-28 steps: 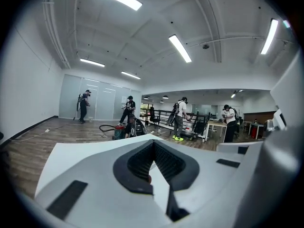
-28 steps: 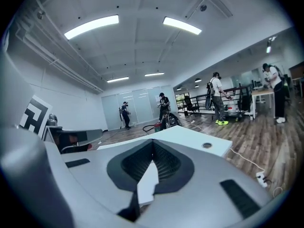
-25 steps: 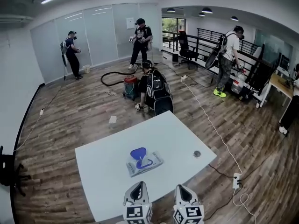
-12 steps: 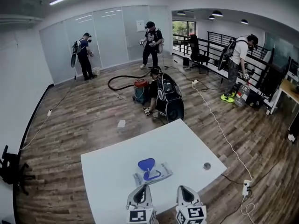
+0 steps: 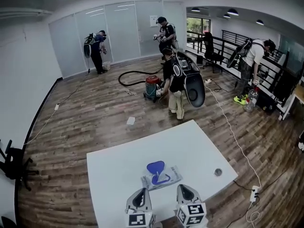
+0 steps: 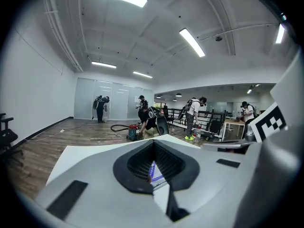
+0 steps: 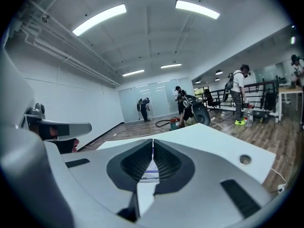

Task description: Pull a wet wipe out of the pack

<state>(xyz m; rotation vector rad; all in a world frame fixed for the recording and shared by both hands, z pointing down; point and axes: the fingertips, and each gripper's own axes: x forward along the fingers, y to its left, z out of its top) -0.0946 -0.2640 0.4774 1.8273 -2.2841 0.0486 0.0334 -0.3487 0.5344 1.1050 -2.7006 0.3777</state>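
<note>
The wet wipe pack (image 5: 164,178) lies flat on the white table (image 5: 114,170), its blue lid (image 5: 156,166) flipped open toward the far side. My left gripper (image 5: 141,191) hovers just short of the pack's near left corner, jaws shut and empty. My right gripper (image 5: 183,189) is at the near right of the pack, also shut with nothing in it. In the left gripper view the pack (image 6: 153,172) shows through the slit under the closed tips of the left gripper (image 6: 153,143). The right gripper view shows the pack (image 7: 149,173) below the closed tips of the right gripper (image 7: 152,141).
A round cable hole (image 5: 218,172) sits near the table's right corner. On the wooden floor beyond stand several people, one with a large black bag (image 5: 190,82) beside a red vacuum (image 5: 153,85). A power strip (image 5: 254,192) and cable lie right of the table.
Both grippers have come forward toward the pack, which now lies closer to their tips. The person by the vacuum has risen from a crouch to standing.
</note>
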